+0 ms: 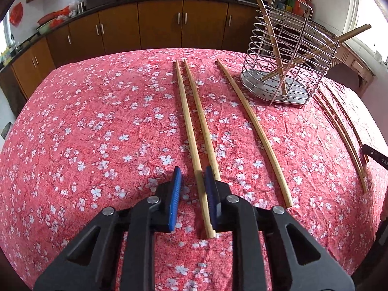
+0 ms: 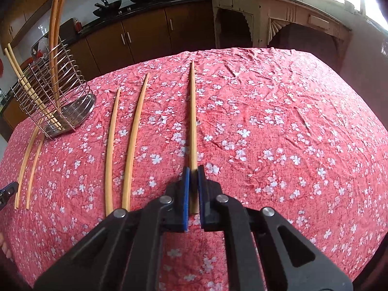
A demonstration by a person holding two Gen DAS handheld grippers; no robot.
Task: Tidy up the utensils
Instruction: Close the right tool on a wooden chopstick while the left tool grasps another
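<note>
The right gripper point(image 2: 193, 169), low and central in the right wrist view, is clenched on the near end of a single chopstick point(image 2: 192, 111) that runs up the middle of the frame across the red flowered tablecloth point(image 2: 278, 126). In the left wrist view the left gripper point(image 1: 191, 172) sits bottom centre with its blue pads point(image 1: 176, 186) around the near end of another chopstick point(image 1: 188, 123); the right pad touches it, a small gap shows on the left, so this looks like a grip not yet fully made. A wire utensil holder point(image 1: 286, 55) stands at the upper right of that view, already holding a few chopsticks. Several more lie loose on the cloth, so I judge the sorting partly done, with most sticks left.
</note>
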